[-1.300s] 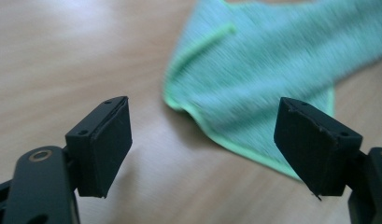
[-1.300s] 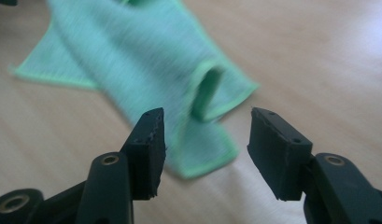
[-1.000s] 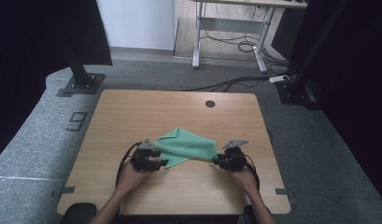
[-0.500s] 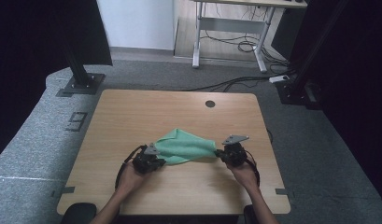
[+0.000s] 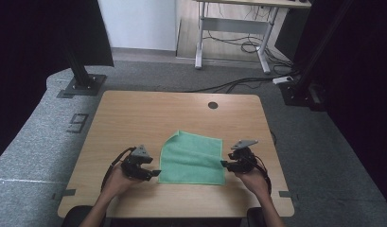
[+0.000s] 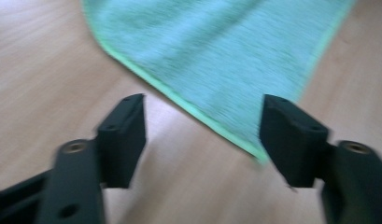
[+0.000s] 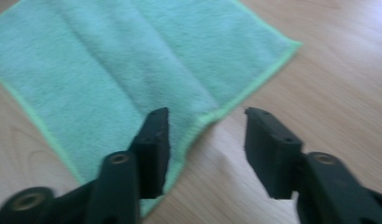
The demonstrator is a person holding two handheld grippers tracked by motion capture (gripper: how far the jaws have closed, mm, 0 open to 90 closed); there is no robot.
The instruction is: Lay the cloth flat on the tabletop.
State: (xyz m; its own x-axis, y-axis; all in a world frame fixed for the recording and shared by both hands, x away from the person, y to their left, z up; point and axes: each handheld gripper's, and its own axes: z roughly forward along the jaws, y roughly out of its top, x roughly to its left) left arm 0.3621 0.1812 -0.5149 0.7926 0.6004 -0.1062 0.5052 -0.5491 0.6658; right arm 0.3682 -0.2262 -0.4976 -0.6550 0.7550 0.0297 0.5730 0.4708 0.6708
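Currently both hands sit low at the near edge of the table (image 5: 134, 109), forearms coming in from below, grippers aimed inward at each other. Left gripper (image 5: 155, 173) released, jaws just opened, nothing between them, just off the green cloth (image 5: 193, 158) at its near-left corner. Right gripper (image 5: 224, 163) released too, jaws just opened, over the cloth's right edge. Cloth lies flat mid-table, roughly square, far-left corner rounded, soft ridge near right side, bright green hem.

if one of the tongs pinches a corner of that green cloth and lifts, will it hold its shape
Probably not: the green cloth lies flat with soft creases, so it likely droops. It looks thin and light. Its fuzzy weave should grip rather than slip.
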